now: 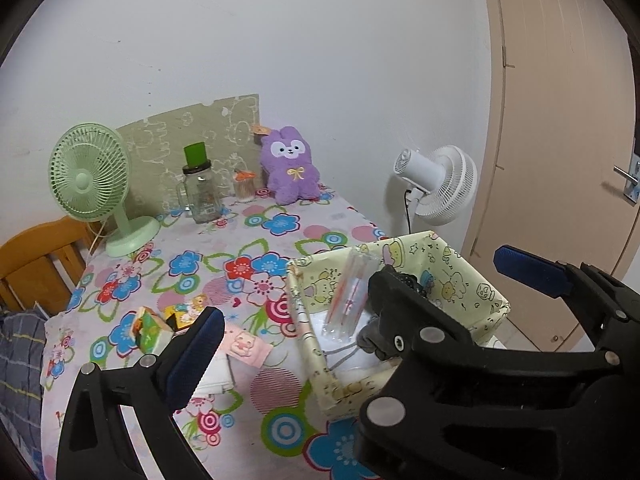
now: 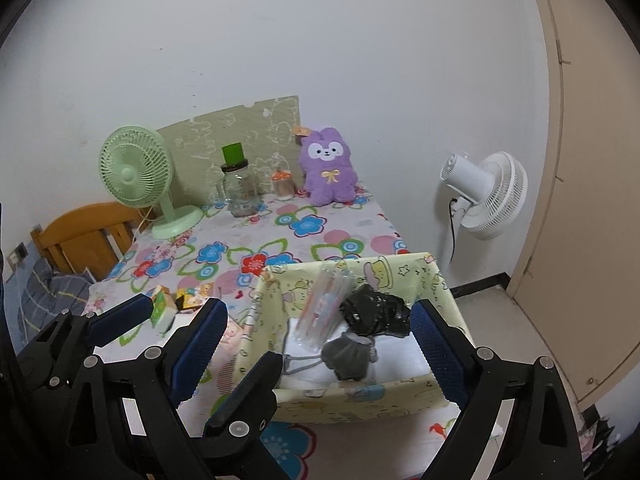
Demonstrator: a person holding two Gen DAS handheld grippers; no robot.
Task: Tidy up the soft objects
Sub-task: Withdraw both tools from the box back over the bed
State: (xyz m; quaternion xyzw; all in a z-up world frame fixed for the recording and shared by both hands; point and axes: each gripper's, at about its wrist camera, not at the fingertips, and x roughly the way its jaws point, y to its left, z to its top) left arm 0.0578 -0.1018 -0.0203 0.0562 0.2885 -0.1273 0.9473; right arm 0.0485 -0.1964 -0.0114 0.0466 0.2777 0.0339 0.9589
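A yellow cartoon-print fabric basket stands at the near right of the flowered table. It holds a clear tube pack, a crumpled black bag, a grey pouch and white cloth. A purple plush rabbit sits upright at the table's far edge against the wall. A pink printed packet lies on white folded cloth left of the basket. My left gripper and right gripper both hang open above the basket's near side, side by side and overlapping, with nothing held.
At the back stand a green desk fan, a glass jar with a green lid and a small orange-capped jar. Small colourful cartons lie at the near left. A white floor fan and a door are on the right.
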